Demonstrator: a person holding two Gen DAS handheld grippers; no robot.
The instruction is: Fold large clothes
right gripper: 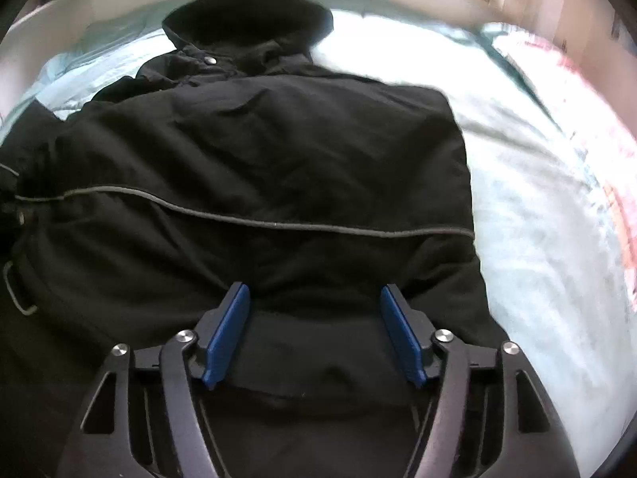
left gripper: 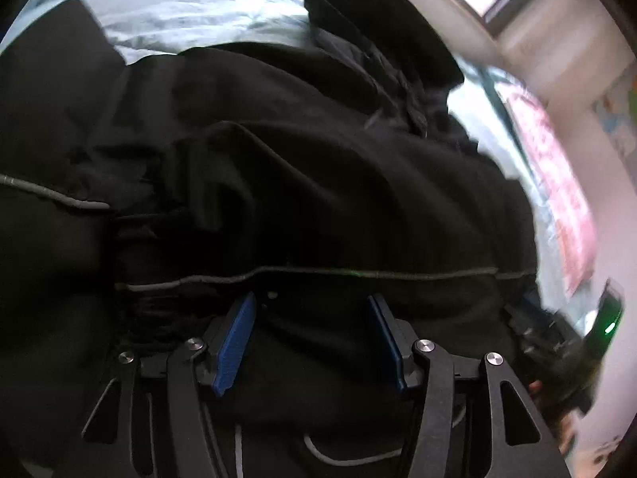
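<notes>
Ahead of the left gripper (left gripper: 310,338), seen through its own wrist camera, a black jacket (left gripper: 302,183) fills nearly the whole field. It lies on a bed with a pale blue sheet (left gripper: 187,12), and its dark fabric is bunched into soft ridges running away from the fingers. The left gripper's blue pads (left gripper: 235,342) stand wide apart, with jacket cloth passing beneath and between them, but nothing is pinched. A thin grey piping line (left gripper: 278,273) crosses the fabric just beyond the fingertips, roughly square to the direction the gripper points. The hood (left gripper: 378,20) sits far ahead and somewhat to the right. Part of the right gripper (left gripper: 573,342) shows at the right edge, near the jacket's side, too blurred to read its opening from here.

From the right wrist camera, the right gripper (right gripper: 314,330) also stands wide, blue pads (right gripper: 227,334) spread, with the lower part of the jacket (right gripper: 254,139) lying under them and nothing held. The jacket's long axis runs straight away from this gripper, hem end nearest, hood (right gripper: 247,12) farthest. Its right edge falls just to the right of the fingers, with bare sheet (right gripper: 537,199) beyond. The piping line (right gripper: 298,225) runs across ahead of the tips.

Both grippers are at the hem end, so either could close on the near edge; the right one looks better lined up with the jacket's length. No containers are in view.
</notes>
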